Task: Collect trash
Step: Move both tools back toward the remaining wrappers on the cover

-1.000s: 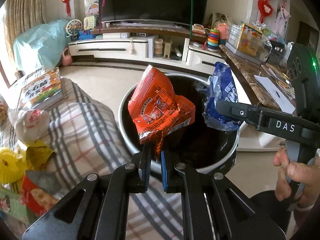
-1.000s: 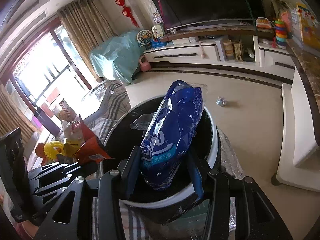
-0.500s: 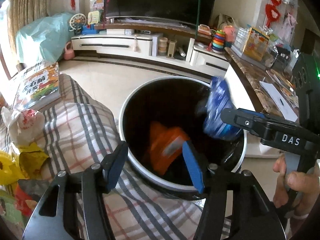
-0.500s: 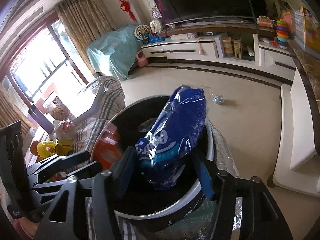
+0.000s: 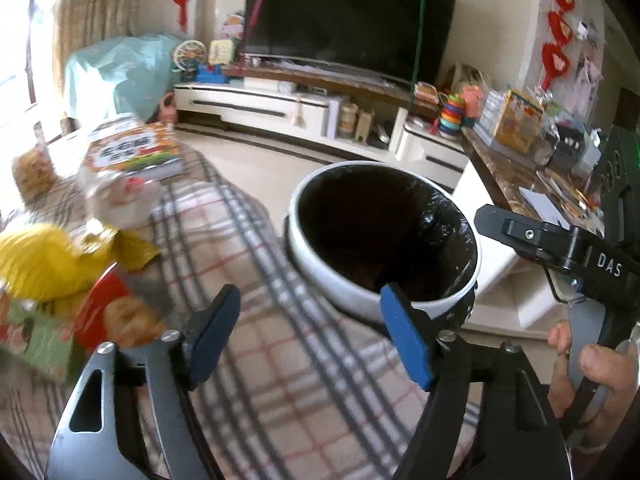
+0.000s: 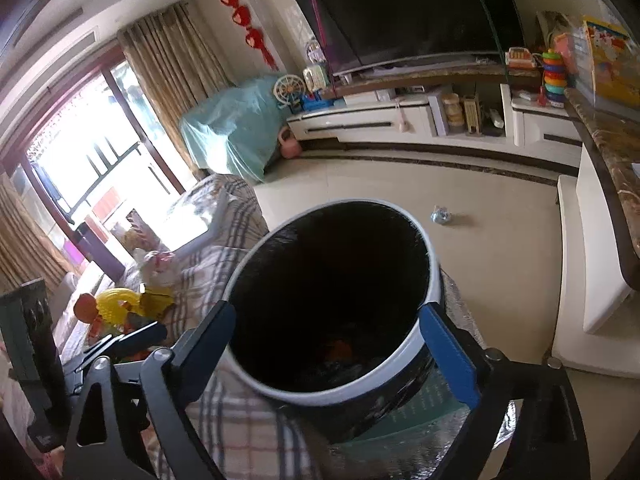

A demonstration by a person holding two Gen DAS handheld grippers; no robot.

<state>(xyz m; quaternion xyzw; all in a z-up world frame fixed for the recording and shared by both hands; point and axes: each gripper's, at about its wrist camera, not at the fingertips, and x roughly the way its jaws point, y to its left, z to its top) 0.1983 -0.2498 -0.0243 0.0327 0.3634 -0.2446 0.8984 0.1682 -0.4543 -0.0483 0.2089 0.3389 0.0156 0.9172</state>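
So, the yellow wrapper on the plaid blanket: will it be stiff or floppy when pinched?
Probably floppy: the yellow wrapper lies crumpled, with bent edges. Likely light, since the plaid blanket barely sinks beneath it. Its film may slip; pinch a fold.

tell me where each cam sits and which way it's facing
Left wrist: on the left tool, angled down over the plaid cover toward the trash bin; the right tool and a hand show.
Right wrist: on the right tool, looking down into the bin; the left tool shows.
Shared: bin, TV, both tools open and empty.
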